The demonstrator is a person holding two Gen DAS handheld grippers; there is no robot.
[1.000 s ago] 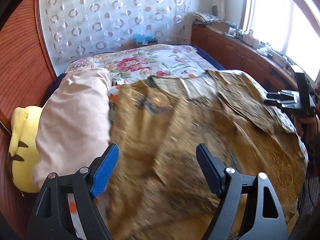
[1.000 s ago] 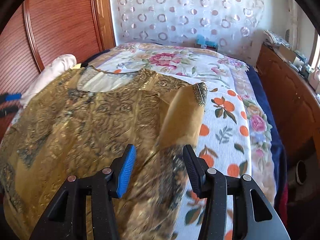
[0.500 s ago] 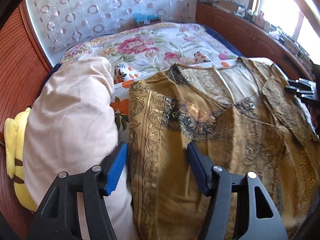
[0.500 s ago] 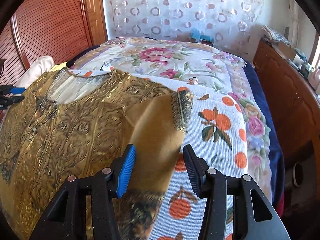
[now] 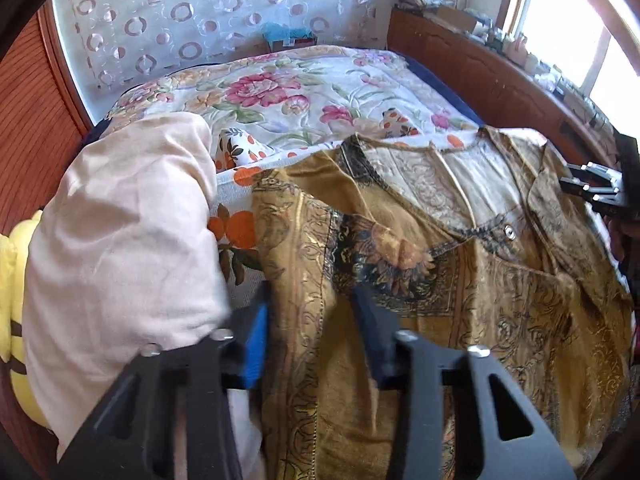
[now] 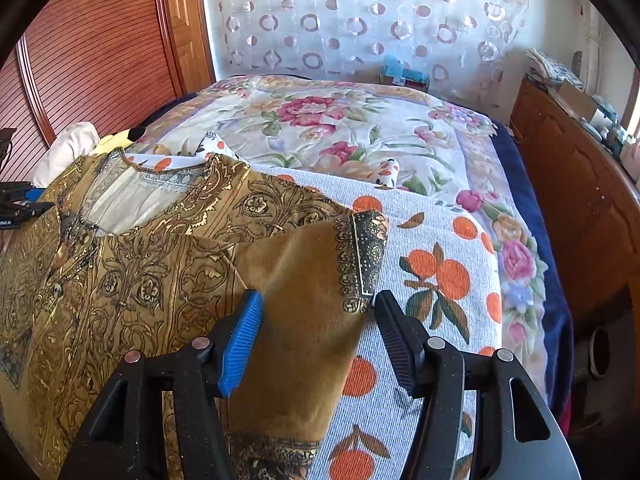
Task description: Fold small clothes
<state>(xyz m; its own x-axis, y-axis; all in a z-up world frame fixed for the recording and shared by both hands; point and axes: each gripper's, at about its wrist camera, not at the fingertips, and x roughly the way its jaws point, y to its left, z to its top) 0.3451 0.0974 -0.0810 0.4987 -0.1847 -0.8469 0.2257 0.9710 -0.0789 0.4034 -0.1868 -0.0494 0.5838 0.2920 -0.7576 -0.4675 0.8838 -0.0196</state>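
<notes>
A gold patterned tunic (image 5: 460, 280) lies spread face up on the bed, neckline toward the far end. It also shows in the right wrist view (image 6: 132, 280). My left gripper (image 5: 312, 332) is open, its fingers straddling the tunic's left side edge. My right gripper (image 6: 320, 336) is open over the tunic's right sleeve (image 6: 320, 272), which is folded inward with its dark cuff (image 6: 360, 256) showing. Each gripper appears at the edge of the other's view.
A pale pink pillow (image 5: 120, 240) and a yellow plush toy (image 5: 16, 300) lie left of the tunic. An orange-print sheet (image 6: 440, 280) and floral quilt (image 5: 300, 96) cover the bed. A wooden cabinet (image 6: 580, 200) runs along the right side.
The tunic was shaken out in motion and has settled flat on the bed. Both grippers have come lower and closer to the cloth; the left gripper's jaws have narrowed around the side edge.
</notes>
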